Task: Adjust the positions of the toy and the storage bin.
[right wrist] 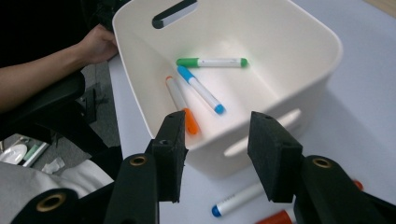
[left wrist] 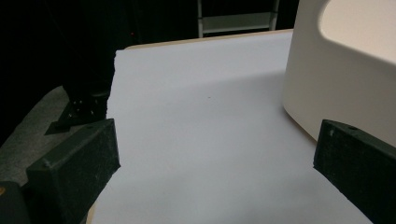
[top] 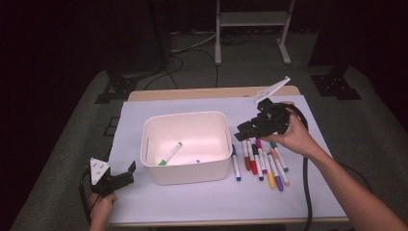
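- Forearm and hand enter from the bottom right of the high view, carrying the right claw [top: 239, 131] tilted down towards the worktop, its tips over the top ends of the loose markers and just beside the tub's right wall.
- Its jaws stand apart with nothing between them; in the right gripper view [right wrist: 217, 154] they frame the tub's near wall and a blue-capped marker [right wrist: 236, 199] lying on the sheet below.
- The left hand [top: 101, 202] sits at the bottom left corner of the worktop, well apart from the tub, holding the left claw [top: 127, 171] low and pointing up-right; its jaws are wide open and empty, as the left gripper view [left wrist: 210, 163] shows.
- The loose markers [top: 262, 161] lie in a row on the sheet just right of the tub, roughly parallel, with red, purple, yellow, green and orange caps; one blue-capped marker lies nearest the tub.
- The white tub [top: 185, 175] stands mid-worktop, rounded, with slot handles; inside lie a green marker [right wrist: 212, 62], a blue marker [right wrist: 201, 89] and an orange marker [right wrist: 181, 105].
- The worktop [top: 211, 93] is wooden, covered by a pale sheet [top: 202, 199].
- Beyond it, grey floor, cables and a metal frame [top: 252, 19] stand in a dark room.
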`<action>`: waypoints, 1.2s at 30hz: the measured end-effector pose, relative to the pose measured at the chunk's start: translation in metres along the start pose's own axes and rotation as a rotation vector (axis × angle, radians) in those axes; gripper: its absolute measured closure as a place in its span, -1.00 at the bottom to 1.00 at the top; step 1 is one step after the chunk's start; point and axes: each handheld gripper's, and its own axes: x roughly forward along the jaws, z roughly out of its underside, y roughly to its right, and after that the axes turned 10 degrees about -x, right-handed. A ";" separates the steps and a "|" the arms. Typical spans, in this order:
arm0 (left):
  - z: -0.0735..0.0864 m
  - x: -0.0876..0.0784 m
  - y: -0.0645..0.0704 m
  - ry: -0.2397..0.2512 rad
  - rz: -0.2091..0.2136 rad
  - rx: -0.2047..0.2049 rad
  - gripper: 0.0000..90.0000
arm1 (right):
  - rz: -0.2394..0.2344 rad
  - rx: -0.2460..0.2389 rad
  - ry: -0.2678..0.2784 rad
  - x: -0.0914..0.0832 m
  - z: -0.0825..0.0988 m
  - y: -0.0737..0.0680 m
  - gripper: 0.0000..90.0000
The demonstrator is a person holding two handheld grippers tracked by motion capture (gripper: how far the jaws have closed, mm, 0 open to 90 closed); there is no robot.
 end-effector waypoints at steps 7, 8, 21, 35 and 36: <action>0.000 0.000 0.000 0.002 0.000 0.001 -1.00 | 0.046 0.082 -0.002 -0.017 0.042 0.013 0.19; 0.000 0.000 0.000 0.003 0.000 0.001 -1.00 | 0.047 0.091 -0.003 -0.017 0.048 0.015 0.18; 0.000 0.000 0.000 -0.001 0.002 0.002 -1.00 | 0.118 0.210 -0.031 -0.021 0.119 0.033 0.14; 0.000 0.000 0.000 -0.002 0.001 0.001 -1.00 | 0.205 0.309 -0.077 -0.014 0.166 0.047 0.24; 0.000 0.000 0.000 -0.002 0.001 0.000 -1.00 | 0.205 0.312 -0.081 -0.013 0.168 0.048 0.24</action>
